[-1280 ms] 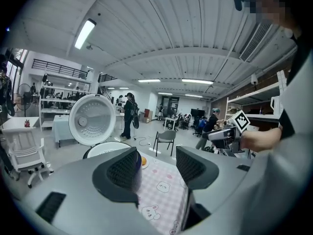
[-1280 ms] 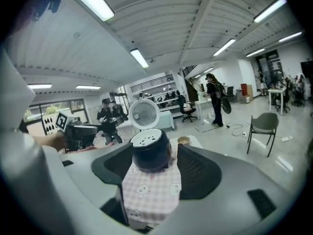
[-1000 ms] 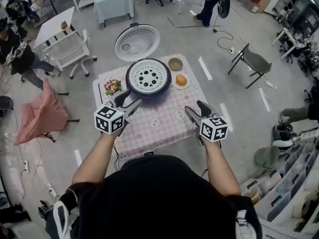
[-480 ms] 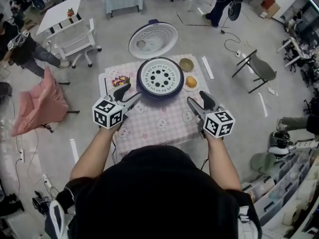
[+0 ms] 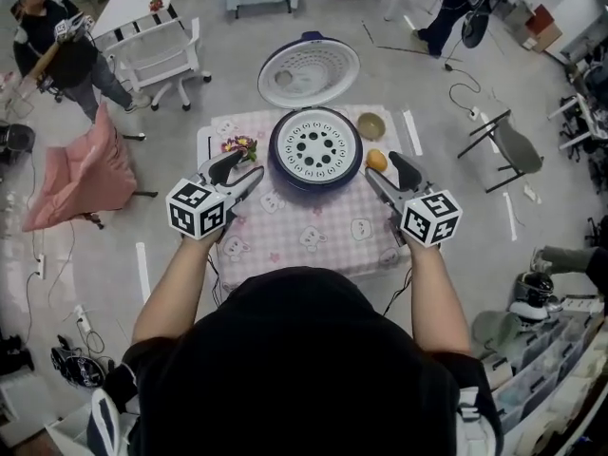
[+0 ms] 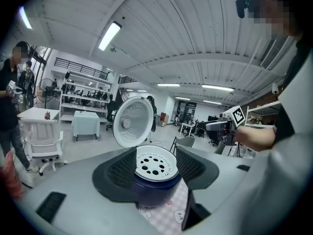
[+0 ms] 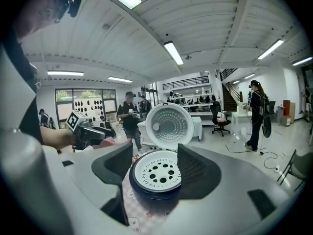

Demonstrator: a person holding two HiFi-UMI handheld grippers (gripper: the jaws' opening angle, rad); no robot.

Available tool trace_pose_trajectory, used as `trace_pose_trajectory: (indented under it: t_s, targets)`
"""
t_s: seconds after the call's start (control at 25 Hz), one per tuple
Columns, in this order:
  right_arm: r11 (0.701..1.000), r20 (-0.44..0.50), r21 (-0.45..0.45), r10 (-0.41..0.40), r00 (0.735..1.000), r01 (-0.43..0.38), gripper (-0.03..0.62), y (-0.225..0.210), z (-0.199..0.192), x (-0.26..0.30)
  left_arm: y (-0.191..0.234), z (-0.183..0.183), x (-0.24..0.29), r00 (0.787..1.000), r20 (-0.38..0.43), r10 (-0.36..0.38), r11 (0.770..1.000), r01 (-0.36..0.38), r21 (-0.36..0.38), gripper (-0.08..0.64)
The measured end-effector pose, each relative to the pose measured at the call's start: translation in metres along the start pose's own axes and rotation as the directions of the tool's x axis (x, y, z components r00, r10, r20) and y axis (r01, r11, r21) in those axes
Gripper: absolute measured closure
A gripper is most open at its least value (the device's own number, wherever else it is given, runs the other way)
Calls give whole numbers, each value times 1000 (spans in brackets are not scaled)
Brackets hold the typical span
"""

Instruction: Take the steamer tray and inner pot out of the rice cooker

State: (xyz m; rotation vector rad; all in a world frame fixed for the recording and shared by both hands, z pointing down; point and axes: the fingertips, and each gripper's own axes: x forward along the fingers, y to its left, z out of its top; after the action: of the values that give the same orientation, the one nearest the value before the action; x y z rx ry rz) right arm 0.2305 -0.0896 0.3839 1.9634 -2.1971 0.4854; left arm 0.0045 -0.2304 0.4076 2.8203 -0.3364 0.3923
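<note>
1. White perforated plastic, head view: one round steamer tray [image 5: 314, 146], holed in rings, seated in the mouth of one dark blue rice cooker [image 5: 315, 184].
   - The inner pot lies under the tray and cannot be seen.
   - The cooker's one lid [image 5: 309, 68] stands thrown back, its dimpled underside showing.
   - The cooker stands on one table with a pink checked cloth [image 5: 304, 240]. The person's head and shoulders cover the table's near edge.
   - Left gripper [image 5: 241, 170] and right gripper [image 5: 385, 170] each have their jaws parted with nothing held. They flank the cooker, clear of it.
   - Sundries: one small bowl [image 5: 370, 125], one posy of flowers [image 5: 239, 146], and one orange fruit [image 5: 377, 160] partly covered by the right gripper.
2. Left gripper view: two dark ribbed pads [image 6: 121, 167] spread wide, the gap between them empty.
   - Tray and cooker appear beyond the gap, untouched.
   - The gripper's grey body cuts off the cooker's base.
   - The right gripper, with one marker cube, shows far right.
3. Right gripper view: two dark pads [image 7: 191, 169] likewise released, nothing between them.
   - Tray, cooker rim and upright lid are framed beyond.
   - The cooker's lower wall is lost in shadow.
   - The left gripper shows at left.
</note>
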Motion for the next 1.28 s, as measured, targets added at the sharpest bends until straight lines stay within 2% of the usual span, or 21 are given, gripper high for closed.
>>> trace_pose_trajectory:
  t_s: [0.12, 0.24, 0.4, 0.52, 0.6, 0.72, 0.88, 1.0, 1.08, 1.28]
  targets:
    - [993, -69, -62, 99, 993, -103, 295, -4, -5, 19, 3, 2, 4, 999, 10, 37, 999, -37, -20, 301]
    - [967, -168, -132, 197, 966, -220, 296, -3, -17, 37, 3, -1, 9, 997, 5, 75, 997, -75, -32, 301]
    - [912, -287, -224, 276, 917, -344, 304, 2, -33, 61, 5, -6, 9, 991, 3, 132, 990, -132, -52, 301]
    - [860, -382, -267, 320, 867, -435, 307, 2, -48, 76, 3, -14, 12, 987, -2, 160, 984, -160, -75, 301]
    - [811, -455, -289, 351, 818, -509, 308, 7, -61, 83, 0, -21, 11, 984, -10, 179, 980, -179, -91, 301]
    - [713, -565, -323, 381, 731, -622, 308, 20, -84, 91, -1, -28, 11, 980, -20, 198, 975, -199, -97, 301]
    - [599, -678, -349, 369, 635, -720, 311, 26, -112, 99, -5, -31, 17, 978, -15, 208, 972, -208, -108, 301]
    - [515, -757, -339, 347, 553, -787, 316, 29, -136, 102, -12, -37, 19, 975, -16, 222, 967, -222, -126, 301]
    - [473, -790, -334, 332, 516, -816, 321, 30, -147, 105, -17, -39, 22, 974, -15, 224, 966, -224, -126, 301]
    - [380, -852, -329, 274, 445, -865, 330, 31, -167, 110, -30, -49, 22, 973, -16, 232, 962, -232, -145, 301]
